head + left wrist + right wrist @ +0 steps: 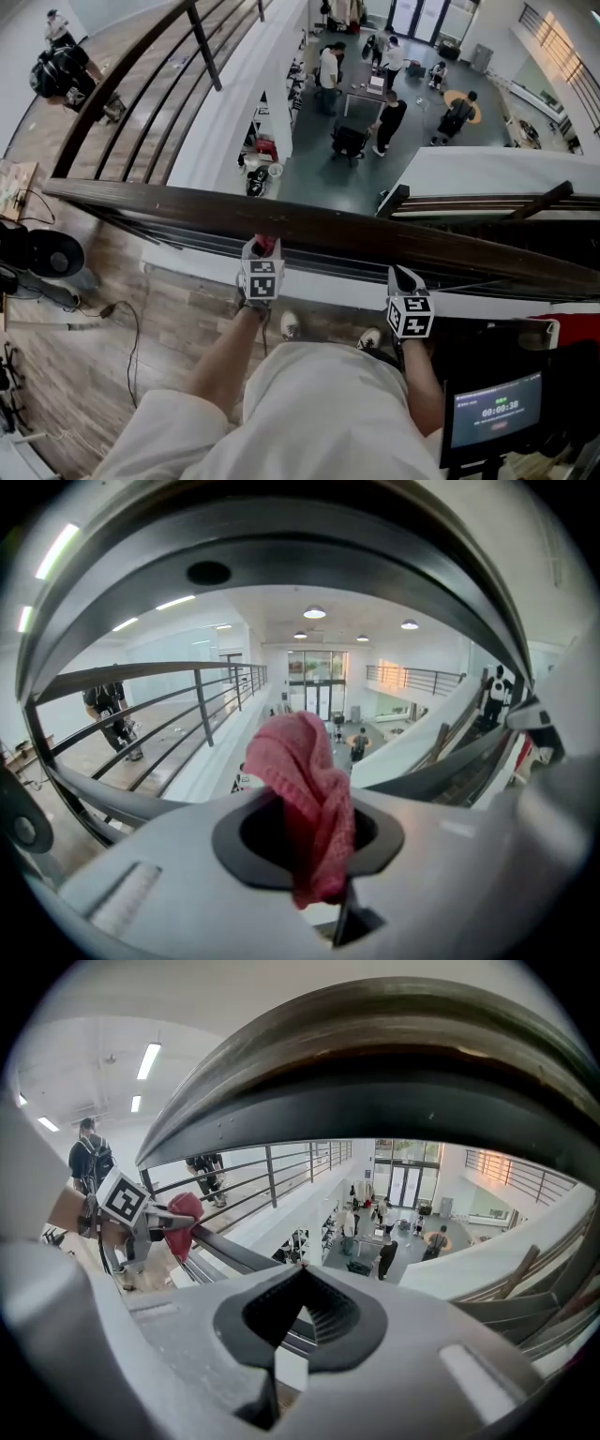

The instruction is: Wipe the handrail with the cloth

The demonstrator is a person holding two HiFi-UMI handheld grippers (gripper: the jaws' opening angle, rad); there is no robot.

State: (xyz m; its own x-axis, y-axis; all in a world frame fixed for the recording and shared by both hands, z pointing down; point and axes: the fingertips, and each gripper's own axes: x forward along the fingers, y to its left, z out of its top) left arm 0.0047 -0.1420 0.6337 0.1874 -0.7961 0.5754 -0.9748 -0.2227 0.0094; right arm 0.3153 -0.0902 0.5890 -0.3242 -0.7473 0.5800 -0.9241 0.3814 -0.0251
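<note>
Bright, even indoor light fills all three views, and shadows are soft and faint. Round white ceiling lamps [314, 613] glow at upper centre of the left gripper view, long white strip lights [148, 1060] at upper left of the right gripper view. Both gripper views bend strongly and have black corners. The dark brown wooden handrail [394, 1030] arcs, blurred, along their tops. The pink-red knitted cloth [305, 799] looks slightly soft.

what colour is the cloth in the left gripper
Pinkish red; the cloth shows best in the left gripper view.
</note>
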